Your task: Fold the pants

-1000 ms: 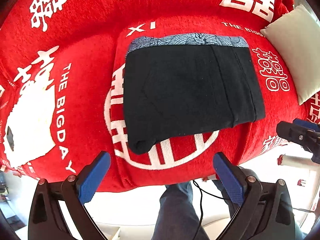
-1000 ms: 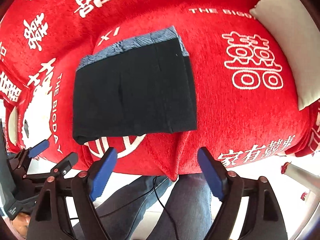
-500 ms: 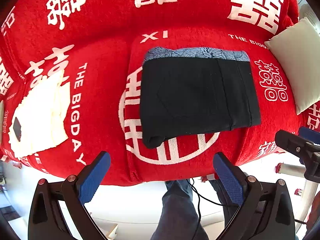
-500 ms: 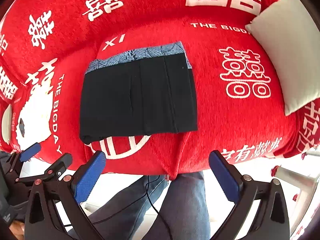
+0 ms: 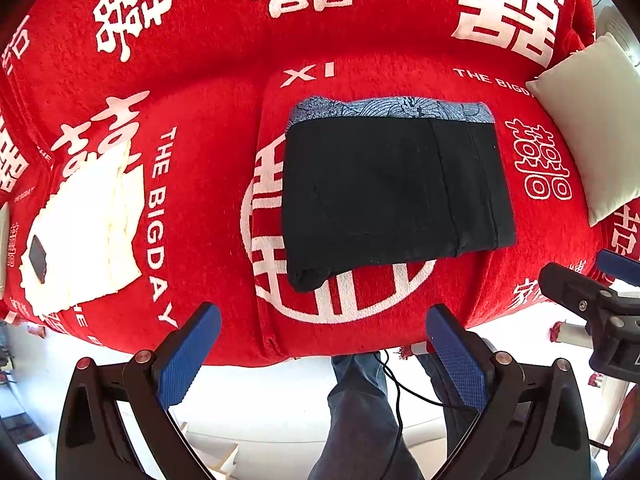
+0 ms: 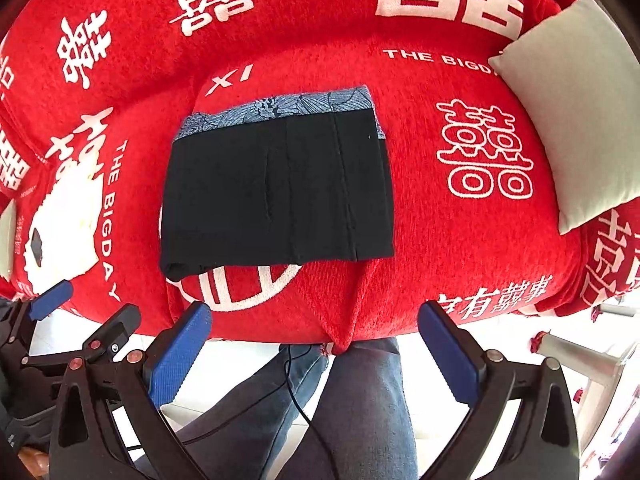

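Black pants (image 5: 396,192) folded into a compact rectangle, blue patterned lining showing along far edge, flat on red blanket (image 5: 208,92) with white lettering. Left tool (image 5: 320,356) spread wide, empty, clear of fabric. Right tool (image 6: 316,354) spread wide, empty, above near edge. Cream pillow (image 6: 568,112) well apart at right.

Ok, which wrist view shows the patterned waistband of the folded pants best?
The left wrist view: the patterned waistband runs nearly level and face-on above the black pants. The right wrist view shows the same band, slanted and narrower.
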Motion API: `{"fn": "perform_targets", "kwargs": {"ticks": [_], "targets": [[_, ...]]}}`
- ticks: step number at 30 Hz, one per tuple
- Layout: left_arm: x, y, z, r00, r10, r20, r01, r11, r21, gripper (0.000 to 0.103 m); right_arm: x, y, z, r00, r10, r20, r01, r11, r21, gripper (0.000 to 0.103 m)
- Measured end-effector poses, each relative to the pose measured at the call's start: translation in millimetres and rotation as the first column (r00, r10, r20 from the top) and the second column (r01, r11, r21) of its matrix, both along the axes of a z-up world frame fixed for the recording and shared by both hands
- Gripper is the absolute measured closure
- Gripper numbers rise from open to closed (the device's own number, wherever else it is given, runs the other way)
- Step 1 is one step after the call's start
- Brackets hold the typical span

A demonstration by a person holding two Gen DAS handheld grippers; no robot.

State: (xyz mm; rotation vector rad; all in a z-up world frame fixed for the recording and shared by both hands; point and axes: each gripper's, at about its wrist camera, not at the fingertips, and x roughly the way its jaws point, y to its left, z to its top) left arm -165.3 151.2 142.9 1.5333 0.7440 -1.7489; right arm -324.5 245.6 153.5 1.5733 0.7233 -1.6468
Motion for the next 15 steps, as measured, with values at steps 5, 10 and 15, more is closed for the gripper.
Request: {"fn": "perform_targets", "kwargs": {"ticks": [5,10,15], "targets": [[-3.1,0.9,1.1,1.0,-0.011,0.009,0.011,1.0,-0.011,0.0,-0.6,-1.6,0.5,1.0,0.007,-0.008,-0.007,1.0,0.004,0.0],[-4.2,0.4,3.5,1.0,-0.017,0.008,0.017,1.0,-0.018,0.0,-0.7,-3.3,1.9,1.0,0.007,-0.021,-0.007,1.0,0.005,0.0],[-3.9,-0.5,4.0,1.0,-0.018,0.009,0.018,1.0,-0.02,0.0,0.0,-5.1,2.5,1.0,0.01,-0.026,-0.01,1.0,0.005,0.0]]}}
